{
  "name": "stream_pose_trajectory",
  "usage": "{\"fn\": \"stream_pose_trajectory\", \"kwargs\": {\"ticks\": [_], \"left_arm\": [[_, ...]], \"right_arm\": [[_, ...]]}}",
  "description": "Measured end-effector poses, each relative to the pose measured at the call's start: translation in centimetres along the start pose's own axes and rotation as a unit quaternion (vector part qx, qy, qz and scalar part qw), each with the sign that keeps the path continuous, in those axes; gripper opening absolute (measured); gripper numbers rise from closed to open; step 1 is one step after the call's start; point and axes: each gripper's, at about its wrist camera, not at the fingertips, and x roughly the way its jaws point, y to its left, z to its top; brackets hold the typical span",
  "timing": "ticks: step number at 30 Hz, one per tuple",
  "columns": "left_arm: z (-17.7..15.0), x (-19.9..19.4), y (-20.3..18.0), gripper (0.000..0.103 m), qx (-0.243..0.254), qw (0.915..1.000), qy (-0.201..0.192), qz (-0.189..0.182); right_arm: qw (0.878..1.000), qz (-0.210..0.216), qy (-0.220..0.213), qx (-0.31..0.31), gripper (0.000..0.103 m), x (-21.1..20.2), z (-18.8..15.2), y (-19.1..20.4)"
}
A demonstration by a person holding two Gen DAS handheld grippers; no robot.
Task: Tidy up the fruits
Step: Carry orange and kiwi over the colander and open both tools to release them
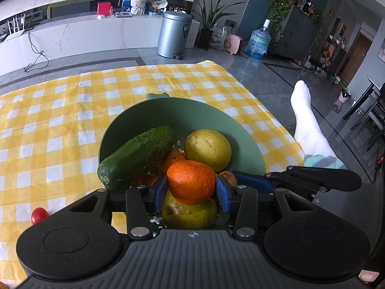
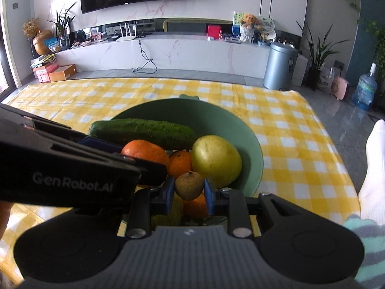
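A green bowl (image 1: pixel 192 113) sits on the yellow checked cloth and holds a cucumber (image 1: pixel 137 156), a yellow pear (image 1: pixel 208 145), a green pear (image 1: pixel 190 214) and oranges. My left gripper (image 1: pixel 191 190) is shut on an orange (image 1: pixel 191 180) over the bowl's near side. My right gripper (image 2: pixel 189 192) is shut on a small brown fruit (image 2: pixel 189 185) over the same bowl (image 2: pixel 216 118), right next to the left gripper (image 2: pixel 72 166). The right gripper also shows in the left wrist view (image 1: pixel 300 180). The cucumber (image 2: pixel 144 130) and yellow pear (image 2: pixel 216 160) show in the right wrist view too.
A small red fruit (image 1: pixel 38 215) lies on the cloth (image 1: pixel 60 120) left of the bowl. A person's white-socked foot (image 1: pixel 305 120) rests to the right of the cloth. A metal bin (image 1: pixel 174 33) and a water jug (image 1: pixel 258 41) stand on the floor beyond.
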Motion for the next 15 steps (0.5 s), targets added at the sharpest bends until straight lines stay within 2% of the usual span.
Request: {"fn": "stream_pose_trajectory", "kwargs": {"ticks": [7,12,15], "left_arm": [[-0.24,-0.28,0.5,0.051,-0.022,0.9997,-0.003,-0.007],[-0.34,-0.33,0.59,0.057,-0.037,0.9993,0.005,-0.002],[-0.43,-0.53,0.5,0.064,-0.039,0.9992,0.004,0.0]], "right_arm": [[1.0,-0.001,0.006,0.0,0.023,0.15,-0.2,0.16],[1.0,-0.001,0.004,0.005,0.024,-0.06,-0.29,0.04],[1.0,0.0,0.0,0.009,0.025,-0.2,-0.32,-0.02]]}}
